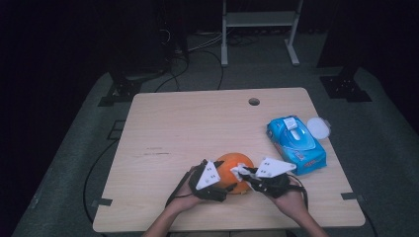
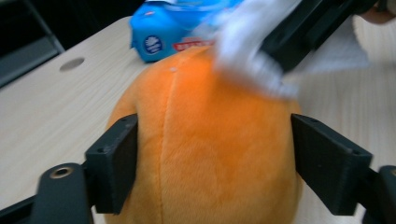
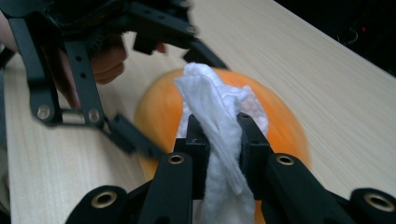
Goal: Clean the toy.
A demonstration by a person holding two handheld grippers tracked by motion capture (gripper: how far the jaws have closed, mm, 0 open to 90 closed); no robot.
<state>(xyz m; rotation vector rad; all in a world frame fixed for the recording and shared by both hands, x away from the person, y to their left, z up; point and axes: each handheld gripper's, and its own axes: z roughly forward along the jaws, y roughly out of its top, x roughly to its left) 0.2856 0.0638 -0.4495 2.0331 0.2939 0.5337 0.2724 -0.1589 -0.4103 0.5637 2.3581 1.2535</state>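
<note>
- Orange plush ball (image 1: 232, 170) sits on the wooden surface (image 1: 197, 128), low centre of the high view, between the person's two hands.
- Left tool (image 1: 213, 183) comes in at the ball's lower-left side in the high view. In the left gripper view its two black jaws stand either side of the ball (image 2: 205, 140), flush with the fur at left and right; grasping the ball, as far as the picture shows.
- Right tool (image 1: 243, 173) lies just right of the ball in the high view, tips over the ball's right edge. It is clenched on a white wipe (image 3: 219, 135): in the right gripper view the cloth is pinched between the two jaws, a crumpled end sticking up past them and resting against the ball's top (image 3: 159, 107).
- In the left gripper view the wipe (image 2: 252, 46) is blurred, at upper centre-right of the frame, touching the ball's upper right shoulder, with the right tool's black arms above it.
- Blue wipes pack (image 1: 295, 144) lies at the right of the surface, well apart from the ball, flap raised; a round white lid (image 1: 318, 127) sits just beside its upper right corner.
- Small round hole (image 1: 254, 101) near the surface's far edge.
- Left hand (image 1: 185, 195) and right hand (image 1: 289, 195) enter from the bottom edge.
</note>
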